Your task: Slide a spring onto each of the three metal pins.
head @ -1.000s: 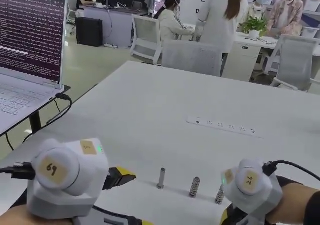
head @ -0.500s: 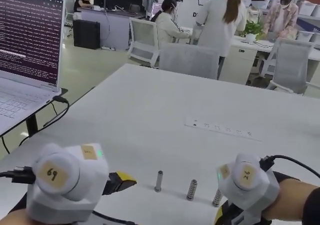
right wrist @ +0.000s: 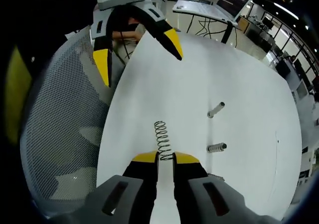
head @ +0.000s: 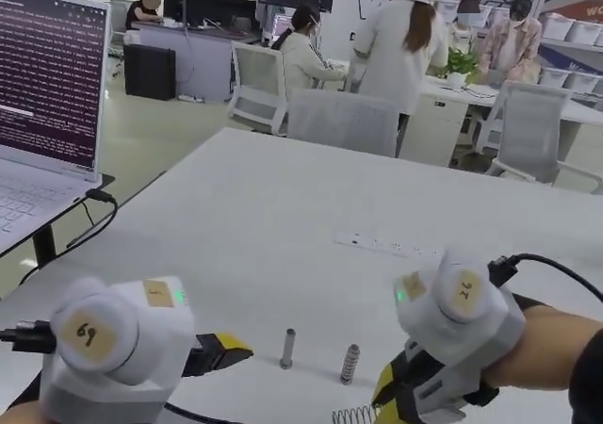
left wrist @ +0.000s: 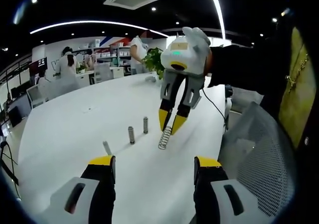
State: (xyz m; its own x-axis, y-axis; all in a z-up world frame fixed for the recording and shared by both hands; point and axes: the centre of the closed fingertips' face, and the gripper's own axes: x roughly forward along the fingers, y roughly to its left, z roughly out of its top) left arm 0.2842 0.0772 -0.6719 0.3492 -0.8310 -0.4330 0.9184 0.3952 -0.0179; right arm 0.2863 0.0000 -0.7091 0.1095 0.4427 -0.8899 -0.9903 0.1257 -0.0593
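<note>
Since the earlier frame the right gripper point(right wrist: 166, 157) has swung left over the white counter point(head: 283, 236). Its clenched jaws pinch one end of a loose silver wire coil spring point(right wrist: 162, 137). The jaws of the left gripper point(left wrist: 154, 162) are released and idle. One bare upright grey metal pin point(left wrist: 107, 148) stands beside two spring-covered pins point(left wrist: 131, 134). The spring is probably light, flexible and apt to flick free. The end grip leaves its bore open.

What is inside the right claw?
A spring, pinched at one end by the right claw. The rest sticks out over the white table. The tips cover the pinched end.
</note>
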